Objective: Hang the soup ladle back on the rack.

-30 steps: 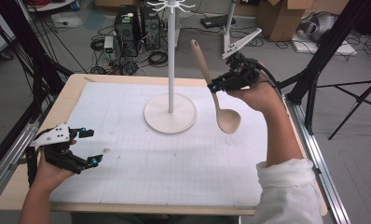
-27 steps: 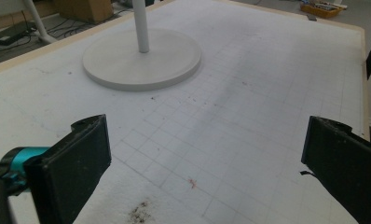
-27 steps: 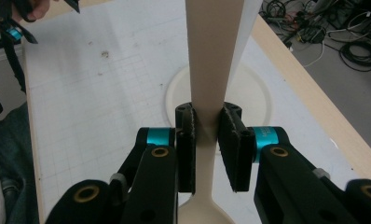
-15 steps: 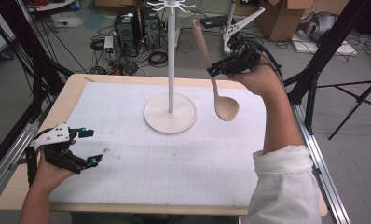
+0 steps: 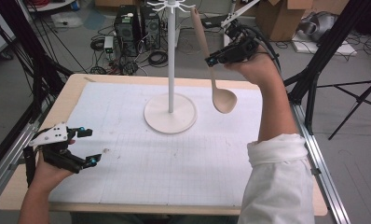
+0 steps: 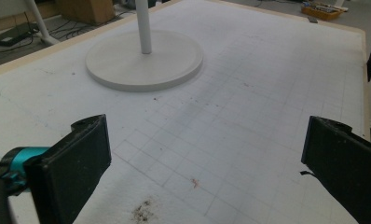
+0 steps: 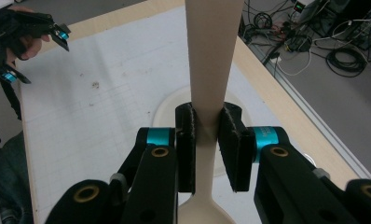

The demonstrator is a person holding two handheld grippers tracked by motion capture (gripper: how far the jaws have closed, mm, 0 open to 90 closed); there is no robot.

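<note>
A beige wooden spoon (image 5: 215, 70) hangs in the air right of the white stand's pole (image 5: 171, 56), bowl down and handle tip up near the hooks at the stand's top (image 5: 170, 5). My right gripper (image 5: 210, 60) is shut on its handle; in the right gripper view the handle (image 7: 212, 56) rises between the two pads (image 7: 186, 144). The stand's round base (image 5: 170, 113) sits at the table's far middle and also appears in the left gripper view (image 6: 144, 60). My left gripper (image 5: 89, 145) rests open near the front left corner, nothing between its jaws.
A white gridded mat (image 5: 174, 154) covers the wooden table (image 5: 67, 98). Metal rails run along both sides. Cables, computer cases and cardboard boxes lie on the floor behind the table. A black tripod stands at the right.
My right gripper has lifted the spoon higher and a little farther back, bringing the handle tip up beside the stand's top. The left gripper has stayed still.
</note>
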